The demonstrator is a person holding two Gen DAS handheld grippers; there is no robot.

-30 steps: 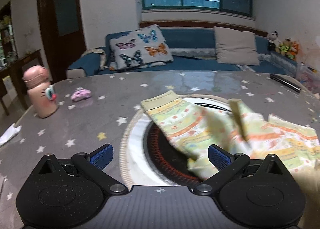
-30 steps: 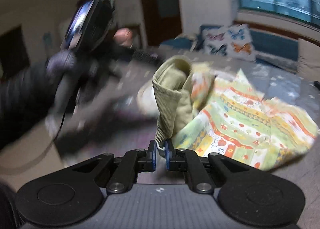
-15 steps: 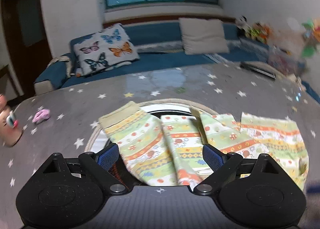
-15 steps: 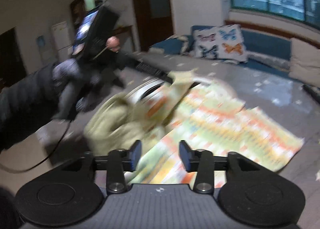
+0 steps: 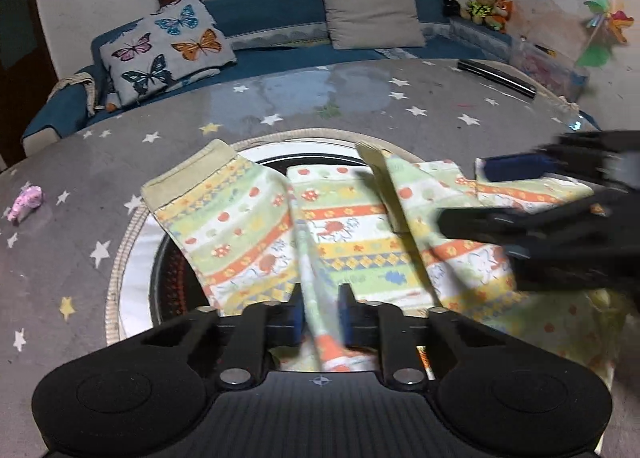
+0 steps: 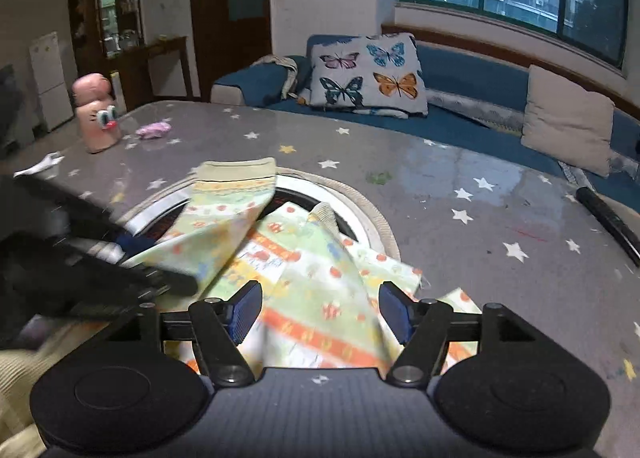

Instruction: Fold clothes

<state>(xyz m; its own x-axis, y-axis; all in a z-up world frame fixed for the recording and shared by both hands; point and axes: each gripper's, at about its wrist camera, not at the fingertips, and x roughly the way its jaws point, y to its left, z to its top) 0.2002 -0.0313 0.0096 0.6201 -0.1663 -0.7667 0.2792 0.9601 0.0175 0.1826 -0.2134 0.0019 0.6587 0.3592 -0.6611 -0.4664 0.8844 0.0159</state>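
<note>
A child's garment [image 5: 248, 234] in pale green, yellow and orange stripes, with beige ribbed cuffs, lies spread over the round inset [image 5: 132, 258] in the star-patterned table. My left gripper [image 5: 322, 318] is closing, and its blue pads pinch a raised fold at the garment's near edge. My right gripper [image 6: 320, 310] is opening above the garment [image 6: 312, 282]; cloth lies beneath its jaws but the pads do not touch it. Its blurred fingers [image 5: 520, 217] reach in from the right of the left wrist view. The left fingers [image 6: 120, 270] show at the left of the right wrist view.
A pink bottle [image 6: 96, 117], a small pink toy [image 6: 154, 129] and a paper scrap [image 6: 40, 167] sit at the table's far left. A black bar [image 5: 496, 77] lies at the far right edge. A blue sofa with a butterfly cushion [image 5: 168, 45] stands behind.
My right gripper let go of the bunched cuff, opened and swung across. The garment dropped flat on the table. My left gripper came lower and closer and shut on a fold.
</note>
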